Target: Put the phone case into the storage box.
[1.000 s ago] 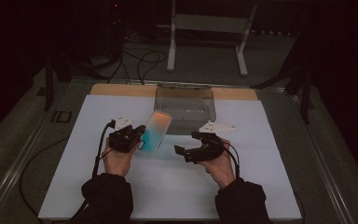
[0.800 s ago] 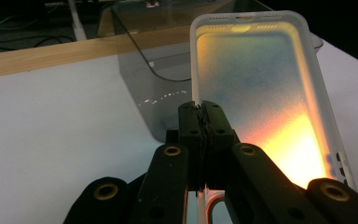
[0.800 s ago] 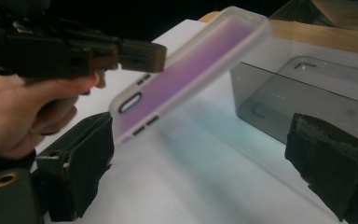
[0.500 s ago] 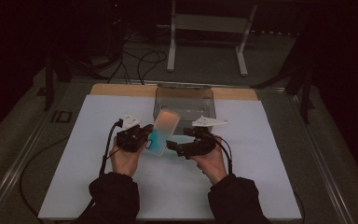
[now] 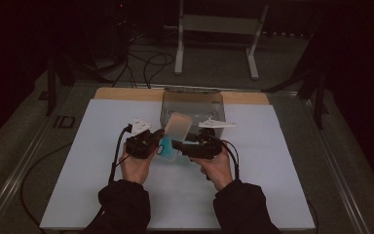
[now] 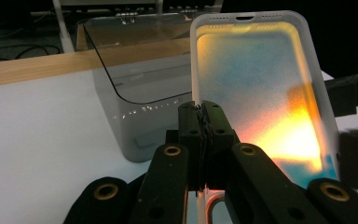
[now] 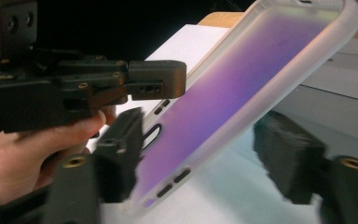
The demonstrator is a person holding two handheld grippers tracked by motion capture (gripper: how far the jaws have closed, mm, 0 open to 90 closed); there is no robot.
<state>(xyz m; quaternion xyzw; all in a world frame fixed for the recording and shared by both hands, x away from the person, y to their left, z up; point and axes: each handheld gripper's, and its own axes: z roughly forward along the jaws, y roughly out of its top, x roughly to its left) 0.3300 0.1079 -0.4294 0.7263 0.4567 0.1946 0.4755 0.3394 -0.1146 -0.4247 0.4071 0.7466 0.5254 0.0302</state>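
A translucent phone case (image 5: 176,132), tinted orange and blue, is held tilted above the white mat. My left gripper (image 5: 159,142) is shut on its lower left edge; in the left gripper view the jaws (image 6: 204,116) pinch the case (image 6: 261,88) by its rim. My right gripper (image 5: 179,145) reaches in from the right. In the right gripper view the case (image 7: 242,88) lies between my jaws (image 7: 203,156), which have just been closing. The left jaw is at the case's edge and the right jaw stands apart from it. The left gripper (image 7: 154,84) shows there too.
A grey translucent bin (image 5: 165,105) stands just behind the case, near a wooden strip (image 5: 121,93) at the table's far edge. The white mat (image 5: 272,170) covers the table. Beyond it, a metal stand (image 5: 214,24) and cables lie on the floor.
My right gripper has moved left up to the case and its jaws now straddle it. My left gripper has shifted slightly right, still holding the case.
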